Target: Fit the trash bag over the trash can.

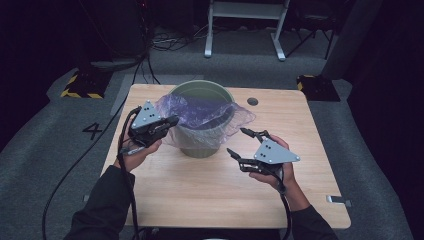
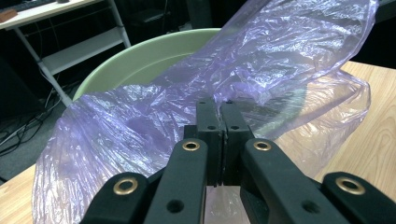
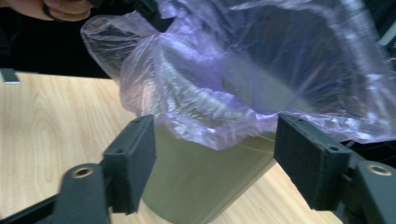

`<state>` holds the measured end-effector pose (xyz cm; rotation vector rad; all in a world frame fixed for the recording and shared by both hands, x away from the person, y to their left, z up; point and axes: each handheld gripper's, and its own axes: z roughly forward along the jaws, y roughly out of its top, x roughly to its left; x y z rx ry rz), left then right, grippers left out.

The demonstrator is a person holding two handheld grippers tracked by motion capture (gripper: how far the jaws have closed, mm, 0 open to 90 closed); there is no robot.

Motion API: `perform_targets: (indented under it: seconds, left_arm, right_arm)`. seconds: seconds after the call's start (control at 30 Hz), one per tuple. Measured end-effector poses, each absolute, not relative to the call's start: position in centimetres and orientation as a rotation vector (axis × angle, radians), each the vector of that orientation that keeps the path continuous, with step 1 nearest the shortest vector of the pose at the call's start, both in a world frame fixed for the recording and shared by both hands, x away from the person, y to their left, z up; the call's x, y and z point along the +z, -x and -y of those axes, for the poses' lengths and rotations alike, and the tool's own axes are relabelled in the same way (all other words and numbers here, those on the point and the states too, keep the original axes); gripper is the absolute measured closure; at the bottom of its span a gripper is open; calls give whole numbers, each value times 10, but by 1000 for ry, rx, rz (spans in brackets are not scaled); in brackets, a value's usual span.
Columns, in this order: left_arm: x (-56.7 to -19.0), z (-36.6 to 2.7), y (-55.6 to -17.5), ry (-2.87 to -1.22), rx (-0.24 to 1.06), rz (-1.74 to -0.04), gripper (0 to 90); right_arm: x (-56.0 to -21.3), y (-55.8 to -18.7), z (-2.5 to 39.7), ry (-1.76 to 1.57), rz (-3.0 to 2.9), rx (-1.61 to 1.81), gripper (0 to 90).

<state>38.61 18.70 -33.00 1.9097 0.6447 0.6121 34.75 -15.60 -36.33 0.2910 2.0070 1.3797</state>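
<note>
Room: dark grey floor, cables and a white frame at the frame's top.
Table [image 1: 200,190]: wood, mostly bare.
Bin [image 1: 202,145]: green, upper centre of my table.
Bag [image 1: 200,112]: purple liner draped partway over the rim; seating it looks unfinished.
Left gripper [image 1: 172,120]: pressed together, pinching bag film.
Right gripper [image 1: 237,141]: spread, near the bin, holding nothing.

Hidden, cropped and blurred parts around the bagged bin

In the left gripper view the translucent purple plastic bag [image 2: 140,126] covered most of the pale green round plastic bin [image 2: 140,60], and its lower folds ran off the bottom edge. In the right gripper view the bin's base was cut off below, the bag's right side was blurred, and a hand [image 3: 51,8] was cropped at the top.
</note>
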Motion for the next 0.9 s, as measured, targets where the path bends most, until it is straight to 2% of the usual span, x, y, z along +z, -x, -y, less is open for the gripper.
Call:
perform_targets:
  seconds: [0.07, 0.17, 0.3, 0.4, 0.5, 0.53, 0.57, 0.73, 0.8, 0.9]
  left_arm:
    - [-331, -186, -386, -1913, 606, -638, 889]
    - [-333, -185, -385, -1914, 584, -628, 890]
    - [-338, -180, -383, -1933, 569, -612, 891]
    - [-339, -177, -382, -1945, 569, -598, 892]
    - [-339, -175, -381, -1947, 565, -582, 892]
    - [-339, -174, -381, -1945, 563, -579, 892]
    - [-339, -174, -381, -1946, 563, -577, 892]
    - [-338, -176, -379, -1934, 569, -566, 892]
    - [-337, -178, -379, -1928, 571, -568, 892]
    - [-337, -183, -380, -1918, 569, -577, 891]
  right_arm:
    - [-365, -350, 152, -306, -2044, 1359, 271]
    - [-371, -361, 157, -438, -2145, 1525, 272]
    - [-375, -370, 158, -538, -2186, 1619, 220]
    - [-378, -372, 152, -601, -2188, 1624, 239]
    - [-380, -375, 148, -646, -2169, 1594, 401]
    - [-380, -376, 148, -652, -2166, 1597, 508]
    - [-381, -377, 147, -654, -2165, 1591, 577]
    - [-385, -383, 146, -673, -2159, 1570, 835]
    - [-386, -385, 146, -666, -2145, 1560, 900]
    - [-387, -388, 146, -668, -2132, 1535, 900]
